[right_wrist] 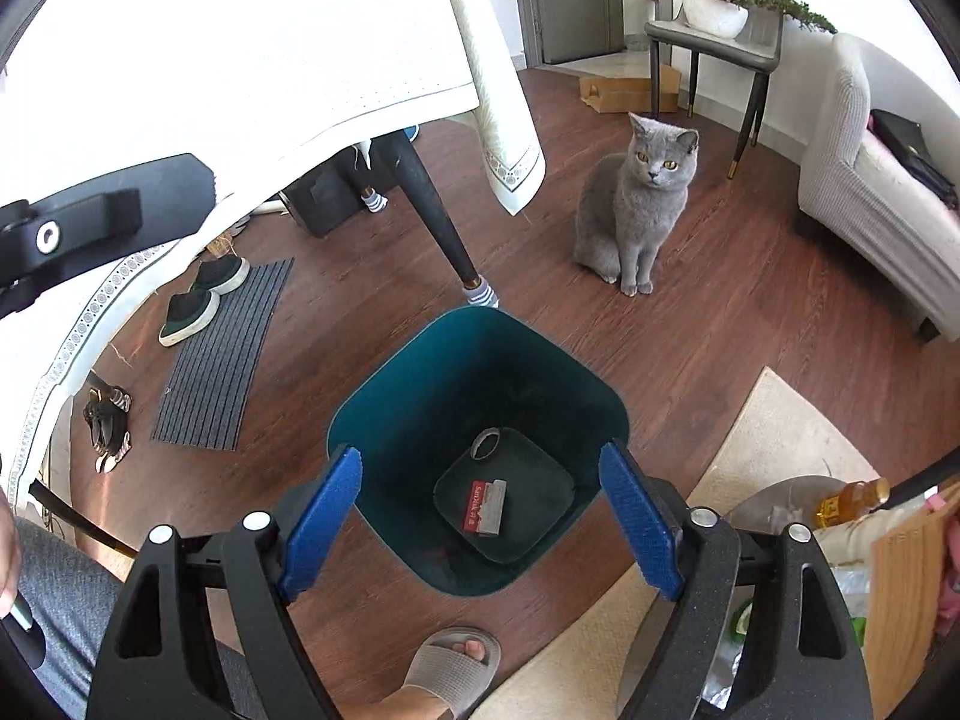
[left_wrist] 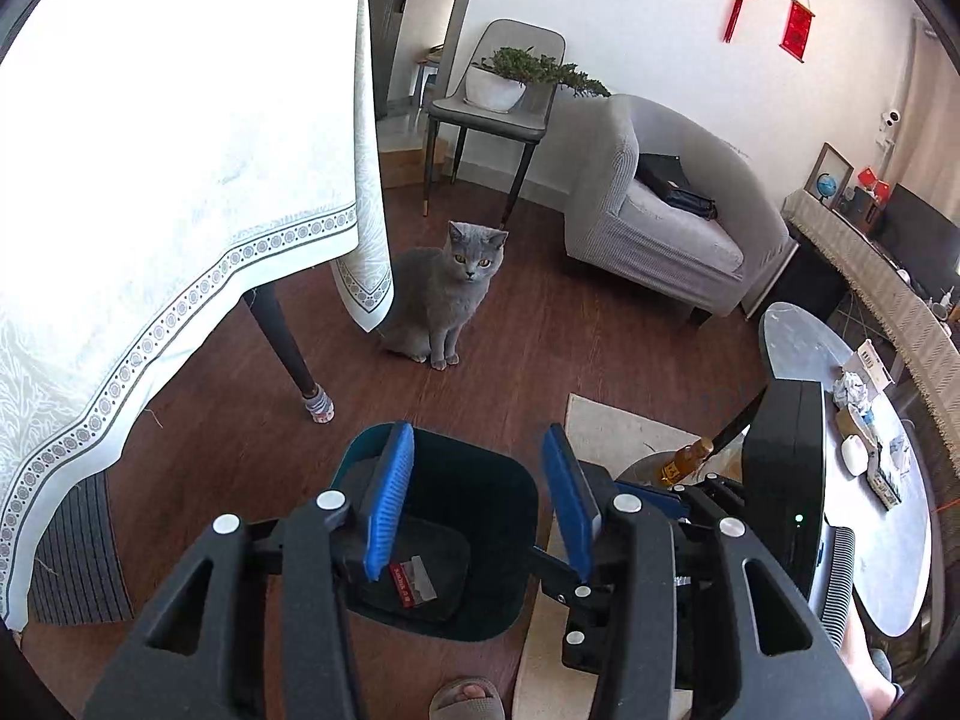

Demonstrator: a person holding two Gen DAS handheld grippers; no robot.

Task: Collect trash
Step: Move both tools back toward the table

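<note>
A dark teal trash bin (right_wrist: 480,360) stands on the wood floor; it also shows in the left wrist view (left_wrist: 516,480). At its bottom lie a red and grey card package (right_wrist: 487,507) and a small ring of tape (right_wrist: 485,443); the package shows in the left wrist view (left_wrist: 413,583) too. My right gripper (right_wrist: 480,516) is open and empty above the bin's near rim. My left gripper (left_wrist: 477,504) is open and empty, also above the bin. Crumpled paper (left_wrist: 855,389) and other scraps lie on a round grey table (left_wrist: 798,336) at the right.
A grey cat (right_wrist: 636,210) sits on the floor beyond the bin. A table with a white cloth (left_wrist: 180,180) stands at the left, its leg (right_wrist: 444,222) near the bin. A grey armchair (left_wrist: 666,216), a chair with a plant (left_wrist: 510,84), a beige rug (right_wrist: 750,456), a doormat with shoes (right_wrist: 222,354) and my sandalled foot (right_wrist: 456,660) are around.
</note>
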